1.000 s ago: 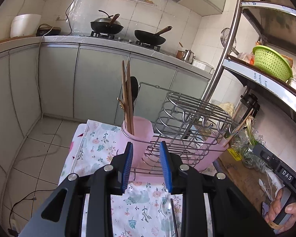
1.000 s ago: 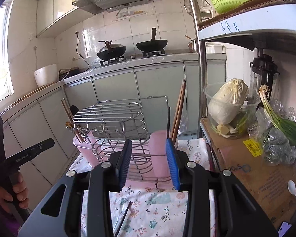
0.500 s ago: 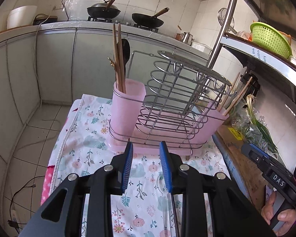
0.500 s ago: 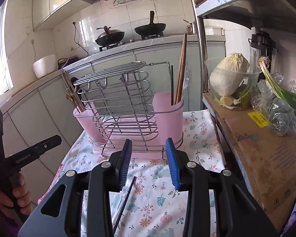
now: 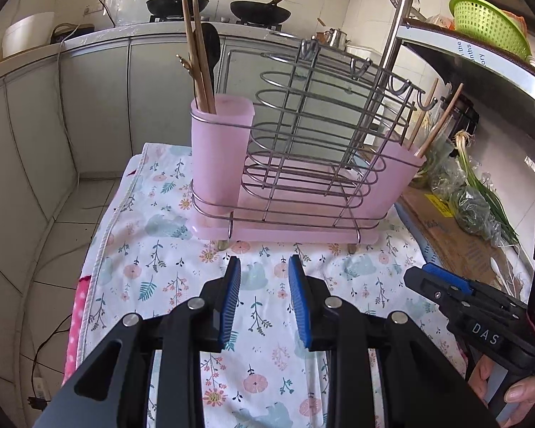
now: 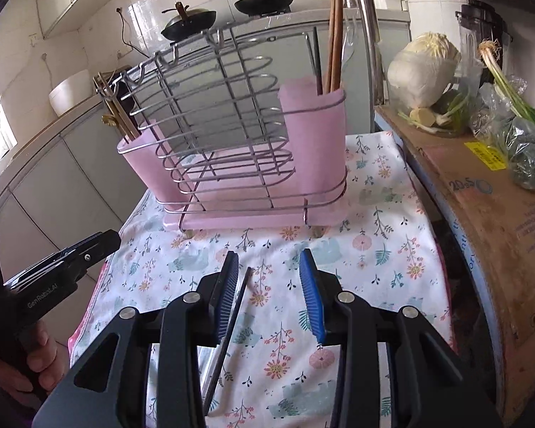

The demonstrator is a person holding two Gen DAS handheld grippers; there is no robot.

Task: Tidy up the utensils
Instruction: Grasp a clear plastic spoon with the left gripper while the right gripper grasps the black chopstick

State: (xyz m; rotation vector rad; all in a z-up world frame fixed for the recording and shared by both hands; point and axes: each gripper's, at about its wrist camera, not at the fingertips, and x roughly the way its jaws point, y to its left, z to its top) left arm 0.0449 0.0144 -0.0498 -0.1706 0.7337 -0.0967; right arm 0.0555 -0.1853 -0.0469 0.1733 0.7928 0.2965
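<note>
A pink utensil rack with a wire frame (image 5: 303, 164) (image 6: 232, 149) stands on the floral cloth (image 5: 167, 271) (image 6: 385, 260). Its left pink cup (image 5: 219, 149) holds wooden chopsticks (image 5: 196, 53) and a dark ladle; its right cup (image 6: 314, 139) holds chopsticks (image 6: 333, 32) and a dark stick. A dark chopstick (image 6: 232, 324) lies on the cloth under my right gripper, just inside its left finger. My left gripper (image 5: 264, 303) is open and empty over the cloth before the rack. My right gripper (image 6: 269, 296) is open; it also shows in the left wrist view (image 5: 442, 285).
A cardboard box (image 6: 499, 221) with bagged greens (image 6: 524, 142) and a cabbage bowl (image 6: 424, 71) lies right of the cloth. A steel shelf post (image 5: 396, 32) rises behind the rack. A green basket (image 5: 488, 25) sits on the shelf. The floor drops off left of the table.
Both grippers have pulled back and tilted down from the rack, so more cloth shows. The dark chopstick now lies further in under the right gripper. Both stay open.
</note>
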